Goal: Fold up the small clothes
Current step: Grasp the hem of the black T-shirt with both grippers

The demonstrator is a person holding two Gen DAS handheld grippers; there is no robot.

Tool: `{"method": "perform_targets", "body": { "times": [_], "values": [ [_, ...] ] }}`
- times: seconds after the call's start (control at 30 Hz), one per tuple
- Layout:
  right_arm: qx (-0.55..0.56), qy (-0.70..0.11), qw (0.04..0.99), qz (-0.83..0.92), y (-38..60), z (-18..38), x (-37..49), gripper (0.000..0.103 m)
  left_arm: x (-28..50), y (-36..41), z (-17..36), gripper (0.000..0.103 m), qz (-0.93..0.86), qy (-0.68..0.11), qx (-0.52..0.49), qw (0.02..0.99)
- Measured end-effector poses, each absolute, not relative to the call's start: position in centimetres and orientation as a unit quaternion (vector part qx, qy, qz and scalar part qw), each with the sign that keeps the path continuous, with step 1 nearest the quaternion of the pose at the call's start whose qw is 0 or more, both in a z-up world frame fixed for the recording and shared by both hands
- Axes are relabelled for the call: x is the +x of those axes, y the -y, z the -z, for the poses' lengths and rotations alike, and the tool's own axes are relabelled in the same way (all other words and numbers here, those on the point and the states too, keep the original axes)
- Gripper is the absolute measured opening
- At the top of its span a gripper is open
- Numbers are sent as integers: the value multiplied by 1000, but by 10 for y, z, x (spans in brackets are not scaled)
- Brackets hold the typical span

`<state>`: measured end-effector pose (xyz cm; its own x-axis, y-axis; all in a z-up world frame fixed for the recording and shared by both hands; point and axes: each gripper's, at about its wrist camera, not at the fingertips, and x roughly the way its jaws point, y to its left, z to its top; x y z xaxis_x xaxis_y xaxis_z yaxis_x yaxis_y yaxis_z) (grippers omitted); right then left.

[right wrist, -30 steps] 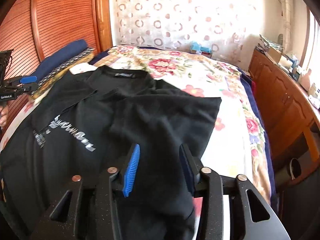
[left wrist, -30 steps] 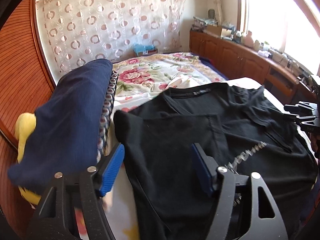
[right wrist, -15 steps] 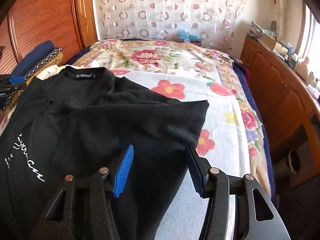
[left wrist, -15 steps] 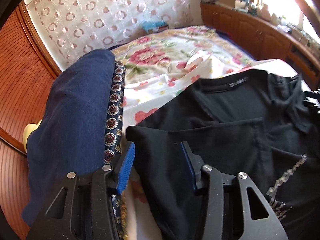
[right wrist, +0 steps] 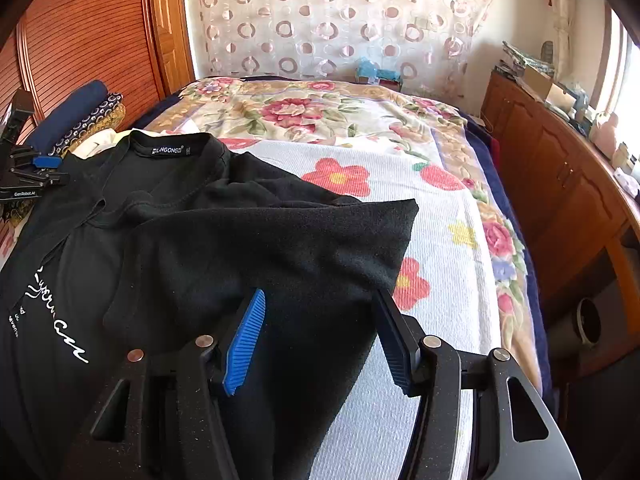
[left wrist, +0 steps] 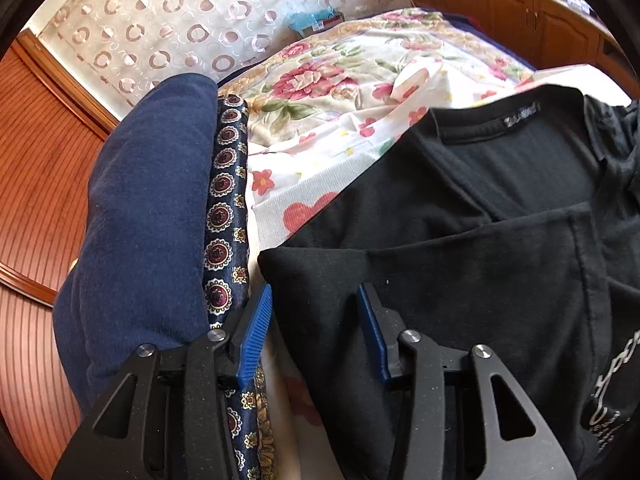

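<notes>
The left gripper [left wrist: 316,320], black with blue ribbed pads, points down at the bed with its jaws partly apart and closing. The corner of a folded sleeve of the black cotton T-shirt [left wrist: 460,280] lies between the pads; they are not seen pressing on it. Just outside its left pad runs a dark blue patterned cloth [left wrist: 224,216] with round medallions, and beyond that a plain navy blue fabric roll [left wrist: 148,216].

The right gripper [right wrist: 320,336], of the same build, has its jaws about half open. The other folded sleeve of the T-shirt [right wrist: 260,248] drapes between the pads, and whether they grip it cannot be told. Ahead of these jaws the shirt lies spread on the bed, collar label away from the gripper, white script print to the left. The left gripper [right wrist: 50,168] shows at the far left edge of this view, near the shirt's shoulder.

Under the shirt is a white woven bedspread with red flowers [right wrist: 440,248], and further ahead a cream floral quilt [right wrist: 304,116]. Beyond the bed hangs a sheer curtain with pink ring patterns [right wrist: 340,20]. To the left stands a reddish slatted wooden wardrobe [right wrist: 88,28]. To the right runs a low wooden cabinet [right wrist: 560,176], cluttered on top, below a bright window.
</notes>
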<state>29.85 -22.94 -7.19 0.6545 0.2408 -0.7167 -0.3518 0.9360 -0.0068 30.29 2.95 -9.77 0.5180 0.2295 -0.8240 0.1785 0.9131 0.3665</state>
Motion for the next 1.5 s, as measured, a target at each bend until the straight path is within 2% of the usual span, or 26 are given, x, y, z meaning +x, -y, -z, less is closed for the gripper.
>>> {"method": "perform_targets", "body": {
  "times": [0.07,0.13,0.2,0.23,0.57,0.97,1.0,1.03,1.07,1.1,1.2,1.5],
  "values": [
    [-72,-383,906,-164,229,72,299,58,302,-28,99,39,-16,-490,221,843],
    [-71,-383,907,-164,231,72,299,58,298,-26,99,20,-9,-488,235,841],
    [-66,-383,907,-165,232,71,298,58,296,-30,94,8,-2,-484,228,845],
    [-62,-383,907,-165,234,72,298,59,294,-31,91,6,5,-479,221,850],
    [-53,-393,906,-149,241,72,311,60,254,-34,45,5,44,-399,163,901],
    [-38,-414,897,-149,235,67,357,60,247,-32,46,5,79,-379,120,914],
    [-42,-413,897,-154,233,67,358,50,246,-33,45,5,81,-376,115,916],
    [-49,-409,897,-164,229,67,357,35,242,-34,43,4,83,-369,110,919],
    [-53,-407,895,-172,226,66,357,28,238,-34,41,4,87,-362,106,922],
    [-57,-408,893,-180,222,66,356,12,233,-34,38,4,88,-357,104,924],
    [-63,-400,893,-197,216,63,347,8,212,-30,32,4,96,-339,85,932],
    [-30,-292,929,-224,224,11,253,7,133,-25,5,4,112,-279,55,952]
  ]
}}
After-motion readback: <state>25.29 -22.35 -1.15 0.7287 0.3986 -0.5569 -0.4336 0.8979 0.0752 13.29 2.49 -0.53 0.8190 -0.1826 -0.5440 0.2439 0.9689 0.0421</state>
